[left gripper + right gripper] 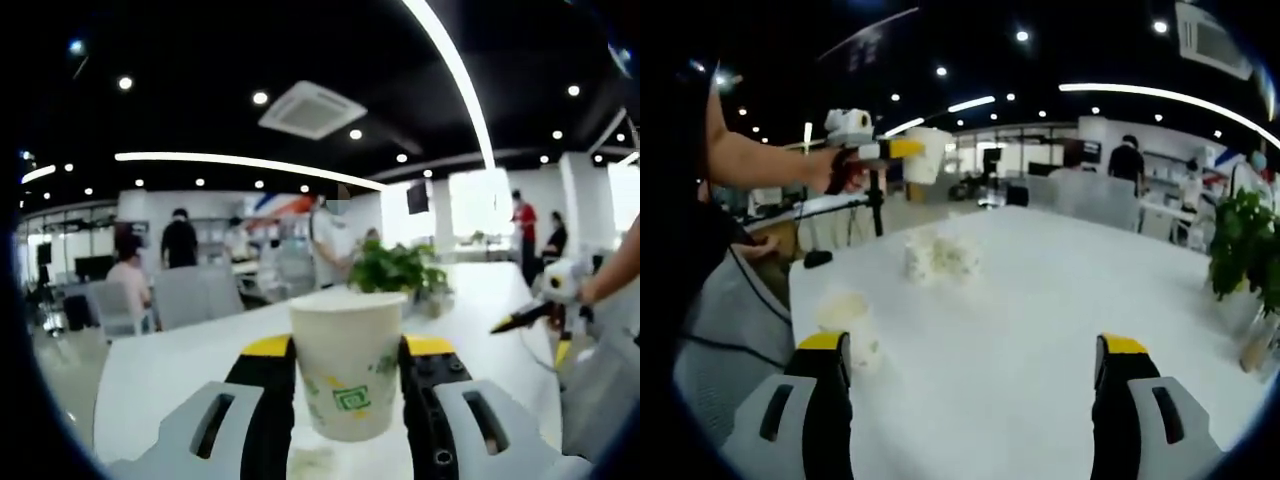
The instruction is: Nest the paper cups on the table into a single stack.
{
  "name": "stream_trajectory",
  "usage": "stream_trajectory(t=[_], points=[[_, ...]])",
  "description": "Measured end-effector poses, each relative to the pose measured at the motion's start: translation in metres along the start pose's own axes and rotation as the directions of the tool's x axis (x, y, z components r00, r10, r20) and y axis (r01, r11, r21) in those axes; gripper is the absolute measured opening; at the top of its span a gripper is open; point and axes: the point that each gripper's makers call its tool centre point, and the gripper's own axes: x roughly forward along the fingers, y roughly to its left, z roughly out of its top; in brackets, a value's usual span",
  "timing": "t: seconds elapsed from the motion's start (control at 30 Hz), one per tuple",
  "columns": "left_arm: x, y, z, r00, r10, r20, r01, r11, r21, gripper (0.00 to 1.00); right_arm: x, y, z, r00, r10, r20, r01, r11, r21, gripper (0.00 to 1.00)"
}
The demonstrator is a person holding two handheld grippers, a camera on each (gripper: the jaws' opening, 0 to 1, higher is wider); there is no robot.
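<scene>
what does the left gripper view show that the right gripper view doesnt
Left gripper view alone: a close look at the held paper cup, with its green print, clamped between the left gripper jaws, and a ceiling air vent above.

Right gripper view alone: the cups waiting on the table, a cluster of cups mid-table and a near cup beside the right gripper, whose jaws stand wide apart with nothing between them.

Both share: the white table, the potted plant, and people in the background. Each view also catches the other gripper.
</scene>
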Motion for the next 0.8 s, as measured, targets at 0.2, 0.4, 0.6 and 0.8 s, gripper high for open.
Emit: stream_trajectory(t=[0.2, 0.4, 0.6, 0.8], points=[[-0.003, -0.014, -0.004, 1.0, -0.027, 0.006, 0.027, 1.0, -0.005, 0.39, 0.001, 0.004, 0.0, 1.0, 0.005, 0.001, -0.005, 1.0, -0.003, 1.0], [-0.008, -0.025, -0.003, 0.999, -0.036, 0.02, 0.037, 0.999, -0.022, 0.38, -0.002, 0.01, -0.003, 1.0, 0.008, 0.001, -0.008, 1.0, -0.001, 1.0], [-0.006, -0.036, -0.007, 0.998, -0.054, 0.021, 0.055, 0.998, -0.022, 0.38, -0.004, 0.011, -0.006, 1.0, 0.004, 0.002, -0.004, 1.0, 0.002, 1.0], [-0.004, -0.05, -0.009, 0.997, -0.069, 0.026, 0.07, 0.997, -0.031, 0.38, -0.007, 0.013, -0.007, 1.0, 0.001, 0.004, -0.001, 1.0, 0.004, 1.0]])
